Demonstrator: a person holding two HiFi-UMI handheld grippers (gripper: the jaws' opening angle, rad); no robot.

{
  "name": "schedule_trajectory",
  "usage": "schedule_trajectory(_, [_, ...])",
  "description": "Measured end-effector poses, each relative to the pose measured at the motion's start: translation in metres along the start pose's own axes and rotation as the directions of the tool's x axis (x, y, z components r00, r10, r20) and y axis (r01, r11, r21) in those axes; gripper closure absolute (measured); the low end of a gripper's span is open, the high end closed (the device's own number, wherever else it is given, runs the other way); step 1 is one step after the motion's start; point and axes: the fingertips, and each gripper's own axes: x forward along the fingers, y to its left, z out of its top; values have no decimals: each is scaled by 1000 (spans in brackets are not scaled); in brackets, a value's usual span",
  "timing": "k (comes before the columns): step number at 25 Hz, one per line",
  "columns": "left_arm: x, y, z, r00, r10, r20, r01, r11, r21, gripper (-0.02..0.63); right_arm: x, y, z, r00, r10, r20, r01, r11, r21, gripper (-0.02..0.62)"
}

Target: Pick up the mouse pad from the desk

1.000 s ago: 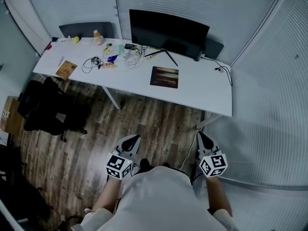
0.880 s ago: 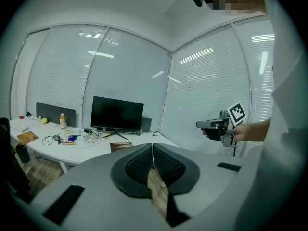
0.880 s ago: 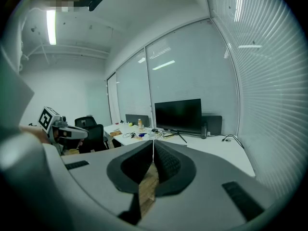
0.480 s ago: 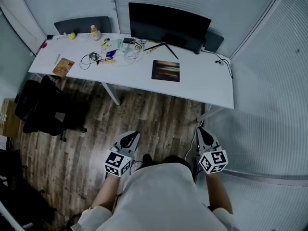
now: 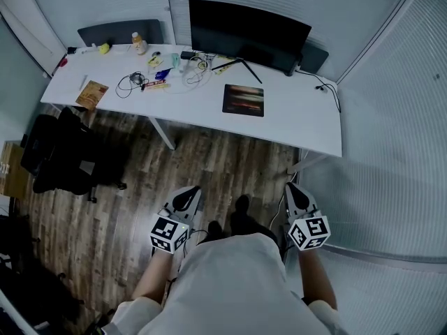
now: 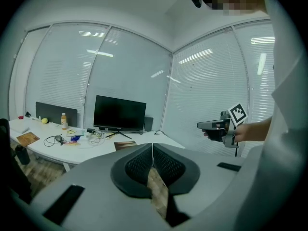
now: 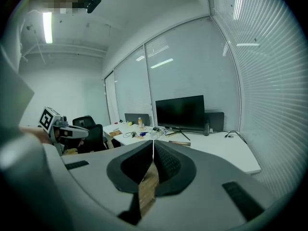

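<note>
I'm standing back from the desk (image 5: 307,128), with wood floor (image 5: 223,166) between us. The mouse pad (image 5: 243,100) lies flat on the desk, just in front of the monitor (image 5: 248,25), with cables (image 5: 131,86) off to its left. My left gripper (image 5: 187,195) and right gripper (image 5: 297,192) hang low by my body, well apart from the pad. Fingers on both are closed tight, nothing between them.

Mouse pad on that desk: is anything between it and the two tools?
Nothing visible. Only wood floor lies between the left tool, the right tool and the desk; the mouse pad sits toward its front edge, clutter off to the left.
</note>
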Motion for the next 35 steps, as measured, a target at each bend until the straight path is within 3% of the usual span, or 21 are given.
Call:
schedule_trajectory(17, [80, 29, 26, 999, 47, -3, -47, 999, -8, 586, 86, -65, 19, 997, 64, -45, -64, 998, 6, 568])
schedule_trajectory(23, [118, 41, 44, 997, 73, 31, -73, 997, -12, 586, 128, -98, 32, 993, 97, -66, -98, 995, -8, 568])
schedule_trajectory(35, [200, 55, 59, 989, 149, -21, -149, 988, -35, 586, 198, -168, 48, 982, 168, -90, -170, 985, -13, 568])
